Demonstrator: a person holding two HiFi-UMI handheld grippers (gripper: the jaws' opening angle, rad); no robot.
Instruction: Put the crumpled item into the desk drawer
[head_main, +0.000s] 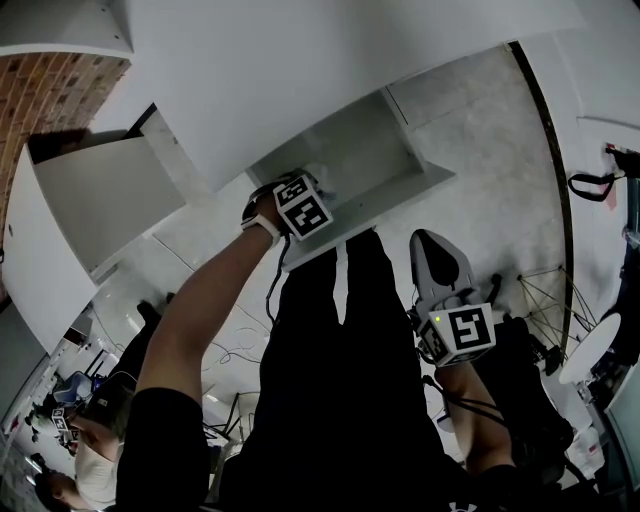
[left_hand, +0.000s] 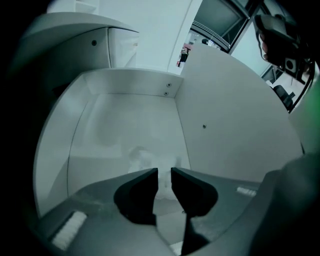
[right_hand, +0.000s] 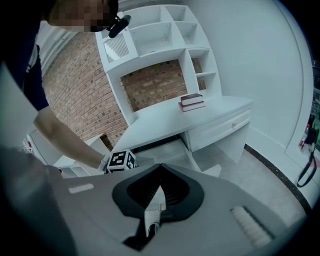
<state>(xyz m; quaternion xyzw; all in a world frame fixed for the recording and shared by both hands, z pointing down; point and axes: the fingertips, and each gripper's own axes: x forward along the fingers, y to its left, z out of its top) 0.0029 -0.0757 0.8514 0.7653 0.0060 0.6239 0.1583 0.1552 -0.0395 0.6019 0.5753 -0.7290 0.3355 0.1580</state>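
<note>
The crumpled item, a pale wad, lies on the floor of the open desk drawer. My left gripper reaches down into that drawer, its jaws standing apart with a narrow gap. The wad shows through the gap and just beyond the tips, and the pads do not press on it. In the head view the left gripper's marker cube hangs over the drawer. My right gripper is shut and holds nothing. It is held back from the desk, low at the right.
The white desk carries a hutch of shelves and a short stack of books. A second, closed drawer sits to the right of the open one. A white side cabinet stands to the left, against a brick wall.
</note>
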